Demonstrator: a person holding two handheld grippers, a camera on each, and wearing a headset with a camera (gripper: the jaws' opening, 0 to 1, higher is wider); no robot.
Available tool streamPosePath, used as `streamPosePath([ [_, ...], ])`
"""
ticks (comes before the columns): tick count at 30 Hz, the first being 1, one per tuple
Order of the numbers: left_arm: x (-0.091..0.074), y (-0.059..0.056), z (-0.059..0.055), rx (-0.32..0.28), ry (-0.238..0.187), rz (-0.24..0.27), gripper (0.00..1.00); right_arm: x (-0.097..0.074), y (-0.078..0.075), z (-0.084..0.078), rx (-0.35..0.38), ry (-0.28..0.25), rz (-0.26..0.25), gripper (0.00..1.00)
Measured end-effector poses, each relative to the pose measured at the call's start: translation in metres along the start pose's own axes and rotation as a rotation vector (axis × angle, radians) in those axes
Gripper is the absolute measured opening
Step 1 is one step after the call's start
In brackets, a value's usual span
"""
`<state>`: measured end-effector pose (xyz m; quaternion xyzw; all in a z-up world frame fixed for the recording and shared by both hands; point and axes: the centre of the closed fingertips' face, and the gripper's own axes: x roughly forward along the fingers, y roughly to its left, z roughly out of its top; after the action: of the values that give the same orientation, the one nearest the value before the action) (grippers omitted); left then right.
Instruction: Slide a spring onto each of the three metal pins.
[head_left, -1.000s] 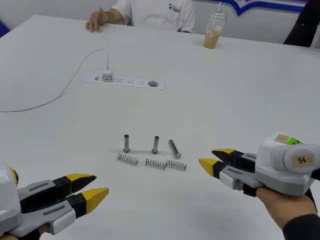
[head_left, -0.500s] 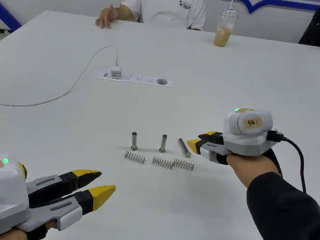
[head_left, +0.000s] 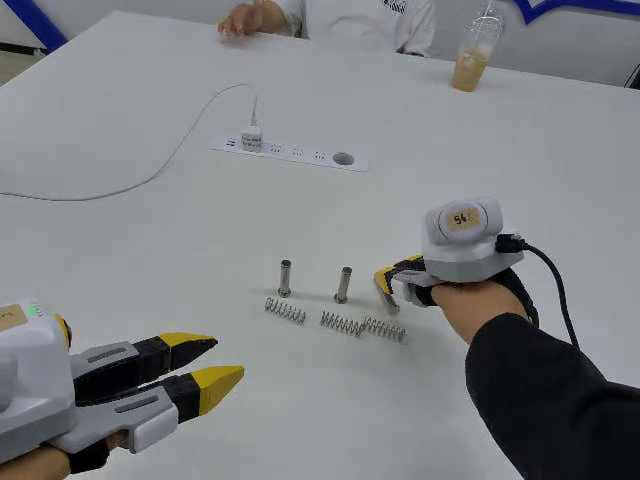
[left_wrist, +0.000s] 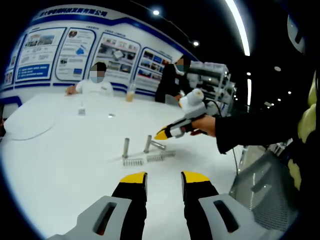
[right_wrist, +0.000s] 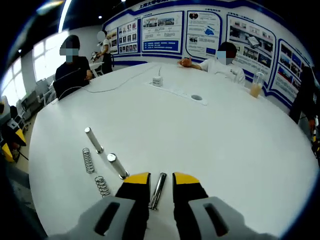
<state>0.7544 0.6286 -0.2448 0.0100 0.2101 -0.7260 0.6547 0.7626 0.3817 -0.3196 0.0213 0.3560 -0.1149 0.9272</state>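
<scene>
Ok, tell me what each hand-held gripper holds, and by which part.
Nothing yet. The left hand-held gripper is open above the table; the right hand-held gripper, jaws open, straddles one end of the lying pin, unclamped.

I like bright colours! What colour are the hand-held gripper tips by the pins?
Yellow tips on the right hand-held gripper; clearest in the right gripper view.

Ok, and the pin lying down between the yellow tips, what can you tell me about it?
It is a slim, shiny silver pin, metal by its look, round like a small rod. It lies flat on the white table, unlike the nearest standing pin beside it. The right gripper has its open, yellow-tipped jaws either side of it, a gap showing on each side, so nothing squeezes it. A spring lies close by.
</scene>
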Motion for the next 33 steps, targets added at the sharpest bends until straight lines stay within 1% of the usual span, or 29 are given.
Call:
streamPosePath([
  [3,0.000,0.000,0.000,-0.001,0.003,0.000,0.28,0.006,-0.001,-0.004,0.017,0.022,0.002,0.18],
  [10,0.000,0.001,-0.002,-0.007,0.009,0.001,0.27,0.017,0.000,-0.012,0.027,0.064,0.006,0.15],
  [17,0.000,0.001,-0.003,-0.010,0.011,0.002,0.27,0.022,0.002,-0.015,0.045,0.079,0.014,0.14],
  [19,0.000,0.001,-0.003,-0.012,0.013,0.002,0.27,0.023,0.001,-0.017,0.047,0.090,0.013,0.13],
  [27,0.000,0.002,-0.003,-0.017,0.012,0.002,0.26,0.023,0.000,-0.018,0.057,0.099,0.011,0.11],
  [33,0.001,0.003,-0.003,-0.017,0.013,0.002,0.26,0.023,0.001,-0.019,0.058,0.095,0.007,0.10],
])
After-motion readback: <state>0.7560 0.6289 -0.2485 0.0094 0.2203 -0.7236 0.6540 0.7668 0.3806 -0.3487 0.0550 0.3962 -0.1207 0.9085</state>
